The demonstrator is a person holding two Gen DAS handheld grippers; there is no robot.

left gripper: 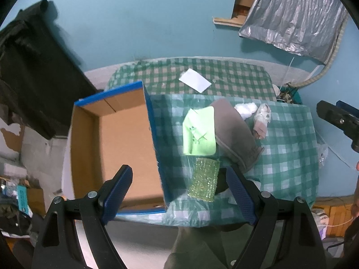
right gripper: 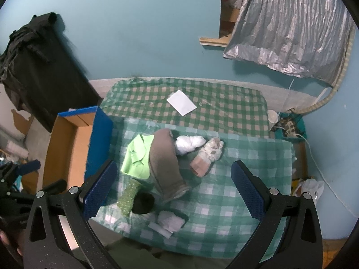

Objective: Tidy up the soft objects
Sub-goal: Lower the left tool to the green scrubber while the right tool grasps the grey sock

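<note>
**Inspector A:** Left gripper [left gripper: 179, 192] stands wide open and empty, above the right wall of the cardboard box [left gripper: 154, 134]. The box sits open at the left edge of the table [left gripper: 287, 157], which carries a green checked cloth.

**Inspector B:** Right gripper [right gripper: 172, 192] likewise spread wide, nothing between its fingers, over the near half of the table.

**Inspector A:** Soft items?

**Inspector B:** Clustered mid-table, just beside the box. A light green shirt [right gripper: 138, 157] lies flat, its right edge under a brown garment [right gripper: 165, 163]. A white bundle [right gripper: 189, 143] and a patterned sock [right gripper: 208, 154] lie to the brown garment's right. A sparkly green cloth [right gripper: 129, 198] lies toward the near edge, touching a black item [right gripper: 143, 204].

**Inspector A:** A white card [left gripper: 194, 80] lies at the far edge, well apart.
</note>
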